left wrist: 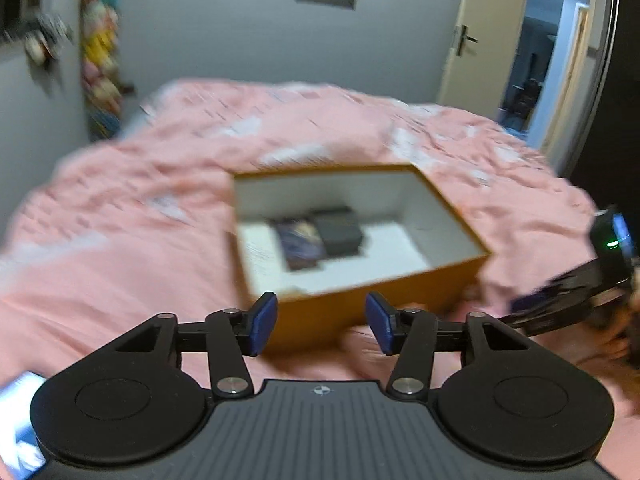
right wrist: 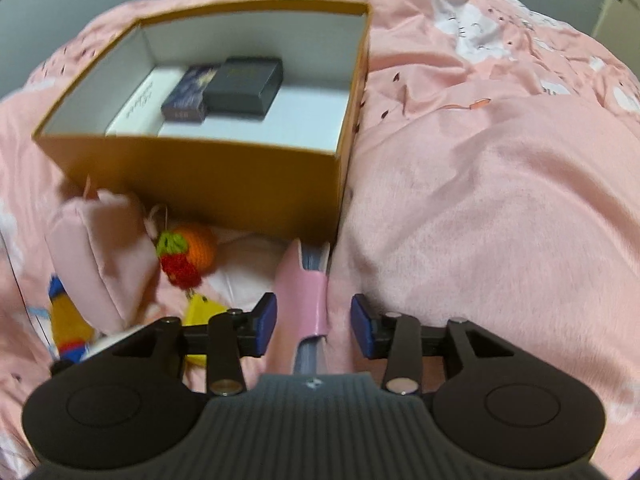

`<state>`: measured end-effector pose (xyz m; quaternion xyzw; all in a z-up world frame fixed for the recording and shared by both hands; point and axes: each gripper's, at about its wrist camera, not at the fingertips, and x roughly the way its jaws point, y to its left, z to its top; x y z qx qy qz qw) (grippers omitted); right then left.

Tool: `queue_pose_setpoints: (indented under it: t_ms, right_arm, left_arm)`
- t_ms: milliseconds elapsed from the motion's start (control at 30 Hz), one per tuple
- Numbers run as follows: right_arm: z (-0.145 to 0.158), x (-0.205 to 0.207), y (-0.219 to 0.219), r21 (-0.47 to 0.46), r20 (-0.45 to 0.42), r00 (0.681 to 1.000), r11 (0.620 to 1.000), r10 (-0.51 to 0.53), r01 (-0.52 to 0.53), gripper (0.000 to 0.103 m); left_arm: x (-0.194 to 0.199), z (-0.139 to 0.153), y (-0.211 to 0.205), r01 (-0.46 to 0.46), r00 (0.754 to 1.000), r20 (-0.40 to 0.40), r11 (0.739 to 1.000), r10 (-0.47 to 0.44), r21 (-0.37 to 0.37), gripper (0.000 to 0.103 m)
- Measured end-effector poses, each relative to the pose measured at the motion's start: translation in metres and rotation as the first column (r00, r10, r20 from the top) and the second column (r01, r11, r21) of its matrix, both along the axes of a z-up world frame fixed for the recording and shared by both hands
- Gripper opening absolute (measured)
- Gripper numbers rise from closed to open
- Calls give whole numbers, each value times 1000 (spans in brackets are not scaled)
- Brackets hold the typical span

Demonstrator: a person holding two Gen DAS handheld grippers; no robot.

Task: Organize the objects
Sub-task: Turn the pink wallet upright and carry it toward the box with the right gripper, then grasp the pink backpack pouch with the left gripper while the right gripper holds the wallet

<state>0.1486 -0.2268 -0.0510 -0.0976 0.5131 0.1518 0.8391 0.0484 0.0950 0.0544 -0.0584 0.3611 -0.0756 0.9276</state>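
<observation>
Right gripper [right wrist: 313,330] spread wide, straddling a pink-covered notebook [right wrist: 302,292] that lies just in front of the orange box [right wrist: 200,184] on the pink bedspread [right wrist: 480,200]; the left-hand pad looks close to the cover, but neither pad visibly clamps it. Left gripper [left wrist: 321,323] also wide open and empty, hovering in front of the same box [left wrist: 372,300], which already holds two dark packs [right wrist: 224,88]. Risk, as I judge it: closing off-centre on the glossy cover could let the notebook splay or slip, or shove it against the box wall and shift the box on the soft bedding.
</observation>
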Motion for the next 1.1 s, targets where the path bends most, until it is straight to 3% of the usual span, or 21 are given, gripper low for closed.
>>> queue_pose_setpoints:
  t_ms: [167, 267, 333, 433, 567, 733, 967, 1033, 1100]
  right_arm:
    - [-7, 10, 5, 8, -35, 998, 999, 47, -46, 47]
    - [-16, 21, 2, 26, -77, 996, 999, 33, -31, 35]
    - [-21, 26, -3, 58, -106, 994, 998, 20, -14, 34]
    - [-25, 27, -10, 84, -121, 993, 996, 13, -2, 32]
    - [-32, 26, -13, 110, -144, 989, 994, 21, -6, 33]
    - [-37, 28, -14, 136, -159, 987, 991, 27, -5, 31]
    - [-31, 20, -12, 159, -132, 991, 987, 29, -8, 26]
    - [-26, 16, -10, 165, -121, 992, 986, 31, -11, 25]
    - [-21, 12, -8, 162, -106, 994, 987, 29, -12, 25]
  left_arm:
    - [26, -19, -24, -10, 993, -117, 989, -7, -145, 67]
    - [45, -31, -29, -65, 982, -188, 976, 25, -210, 67]
    - [58, -41, -30, -102, 970, -237, 964, 43, -244, 67]
    - [72, -57, -24, -193, 941, -320, 947, 105, -256, 67]
    - [79, -80, -14, -284, 897, -422, 904, 132, -321, 67]
    - [90, -95, -15, -331, 870, -469, 888, 156, -320, 71]
    - [97, -116, -21, -386, 839, -527, 830, 134, -404, 75]
    - [99, -122, -21, -411, 827, -546, 807, 135, -424, 74]
    - [102, -126, -25, -418, 826, -547, 803, 139, -426, 67]
